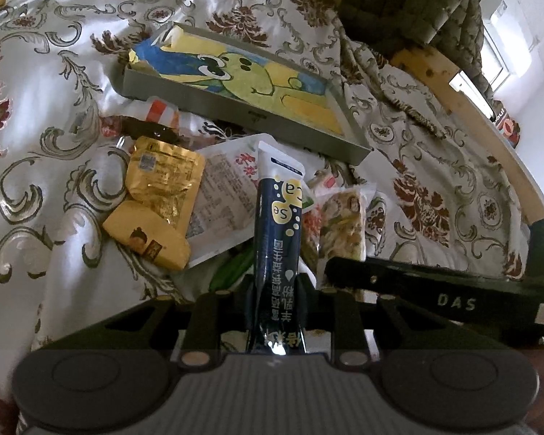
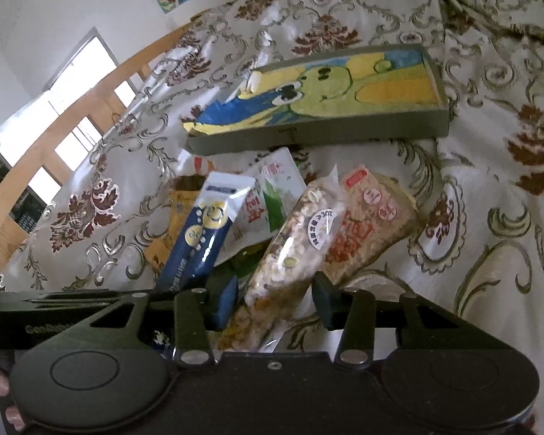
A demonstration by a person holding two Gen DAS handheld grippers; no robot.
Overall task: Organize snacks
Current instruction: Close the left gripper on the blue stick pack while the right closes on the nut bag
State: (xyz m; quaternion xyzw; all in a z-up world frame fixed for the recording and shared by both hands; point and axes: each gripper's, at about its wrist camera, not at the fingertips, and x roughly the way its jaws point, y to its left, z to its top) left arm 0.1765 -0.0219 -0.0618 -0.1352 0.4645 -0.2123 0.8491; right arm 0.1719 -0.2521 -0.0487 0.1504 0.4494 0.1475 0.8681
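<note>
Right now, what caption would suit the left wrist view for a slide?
Left gripper pinches a dark blue snack stick above a pile of snack packets, with the grey tray beyond on the floral cloth.

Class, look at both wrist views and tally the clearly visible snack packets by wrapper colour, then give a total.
Gold or yellow: 2 (gold foil pouch, yellow wrapped cake)
Dark blue: 1 (dark blue stick pack)
White with red print: 1 (white pouch)
See-through: 2 (grain bar, reddish bar)
Total: 6. Packets that are mostly hidden are not counted.
</note>
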